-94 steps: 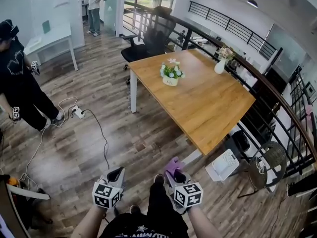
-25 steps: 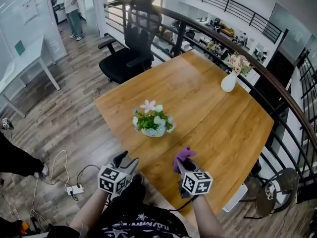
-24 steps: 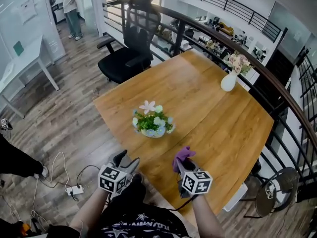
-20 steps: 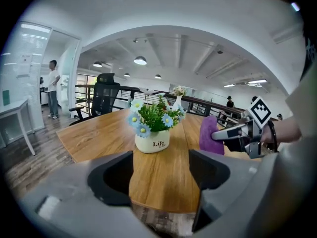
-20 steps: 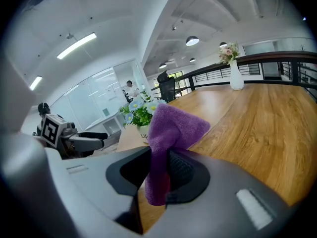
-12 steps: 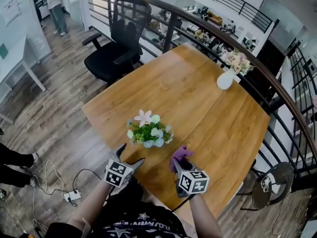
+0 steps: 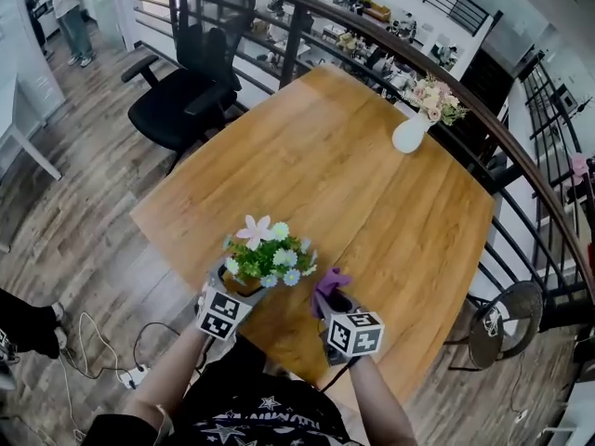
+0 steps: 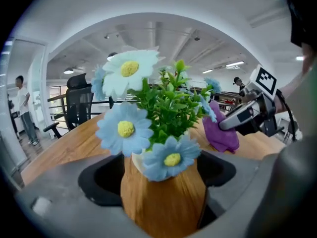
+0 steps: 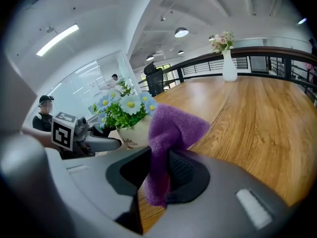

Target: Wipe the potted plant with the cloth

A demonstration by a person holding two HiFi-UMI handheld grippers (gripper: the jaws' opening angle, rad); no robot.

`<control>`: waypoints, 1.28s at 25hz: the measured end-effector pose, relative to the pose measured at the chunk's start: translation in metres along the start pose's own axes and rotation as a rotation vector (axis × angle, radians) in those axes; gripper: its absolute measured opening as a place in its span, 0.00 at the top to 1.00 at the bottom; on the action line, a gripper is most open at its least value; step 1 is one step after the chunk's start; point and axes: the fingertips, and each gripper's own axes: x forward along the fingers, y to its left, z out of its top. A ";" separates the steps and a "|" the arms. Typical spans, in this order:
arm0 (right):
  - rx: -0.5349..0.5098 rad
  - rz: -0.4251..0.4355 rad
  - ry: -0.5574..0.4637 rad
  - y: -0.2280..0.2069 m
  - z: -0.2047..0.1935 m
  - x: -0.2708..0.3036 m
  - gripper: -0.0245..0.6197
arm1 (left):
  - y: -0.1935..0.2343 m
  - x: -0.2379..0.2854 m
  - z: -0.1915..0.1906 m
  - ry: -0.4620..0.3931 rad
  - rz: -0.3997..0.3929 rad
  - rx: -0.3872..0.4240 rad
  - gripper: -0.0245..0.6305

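Grippers sit nearest in my feed, one in each of the person's hands, both at the near edge of the wooden surface [image 7: 372, 203]. The left gripper [image 7: 238, 284] is at the near left of the potted plant [image 7: 266, 256] and points at it. Its jaws have just been opening and now stand wide, with nothing pressed between them. Through that gripper's own camera I see the wooden top in the gap. Straight ahead, the plant's blue and white daisies and green leaves fill the middle, with a sliver of the white pot [image 8: 134, 158] under them. I cannot tell whether the fingertips reach past the pot's sides.

The right gripper [image 7: 328, 301] is just right of the plant, clamped on the purple cloth [image 7: 328, 282]. The cloth stands up from the jaws in a folded peak and hangs a little below them. It is close beside the flowers, but I cannot confirm contact.

A white power strip [image 7: 136, 375] with its cable lies on the plank floor [image 7: 84, 212], down to the plant's near left.

The plant stands upright, close to the near edge of the surface. Well beyond it to the right, a white vase [image 7: 409, 136] of pink flowers stands by the far edge. Beyond the plant to the left is a black office chair [image 7: 181, 91], off the surface. A dark railing [image 7: 390, 49] curves behind the vase. Farthest off, past the chair, a person [image 7: 67, 12] stands.
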 end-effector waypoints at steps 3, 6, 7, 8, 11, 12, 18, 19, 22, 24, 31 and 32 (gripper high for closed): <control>-0.002 -0.020 0.011 -0.002 0.003 0.004 0.82 | 0.000 0.008 -0.001 0.005 -0.033 0.055 0.26; -0.015 -0.037 0.021 -0.002 0.007 0.007 0.82 | 0.002 0.013 0.002 -0.014 -0.047 0.113 0.26; -0.021 -0.042 0.025 -0.003 0.008 0.009 0.82 | 0.003 0.015 0.004 -0.026 -0.050 0.134 0.26; -0.027 -0.047 0.028 -0.003 0.009 0.011 0.82 | 0.004 0.016 0.007 -0.038 -0.053 0.153 0.26; -0.040 -0.052 0.042 -0.004 0.012 0.018 0.82 | 0.007 0.019 0.014 -0.062 -0.063 0.199 0.26; -0.045 -0.053 0.048 -0.004 0.013 0.020 0.82 | 0.006 0.020 0.015 -0.065 -0.072 0.209 0.26; -0.140 -0.023 0.074 -0.001 0.022 0.039 0.82 | 0.001 0.023 0.015 -0.092 -0.098 0.219 0.31; -0.163 -0.013 0.076 0.000 0.025 0.044 0.82 | 0.001 0.023 0.016 -0.098 -0.098 0.220 0.31; -0.224 0.011 0.092 0.002 0.029 0.057 0.82 | 0.003 0.023 0.014 -0.105 -0.102 0.220 0.32; -0.245 0.036 0.107 0.004 0.030 0.065 0.82 | 0.004 0.023 0.014 -0.101 -0.106 0.222 0.32; -0.321 0.165 0.108 0.019 0.033 0.081 0.82 | 0.003 0.022 0.015 -0.092 -0.102 0.217 0.32; -0.329 0.178 0.106 0.022 0.034 0.082 0.82 | 0.003 0.022 0.015 -0.090 -0.102 0.217 0.32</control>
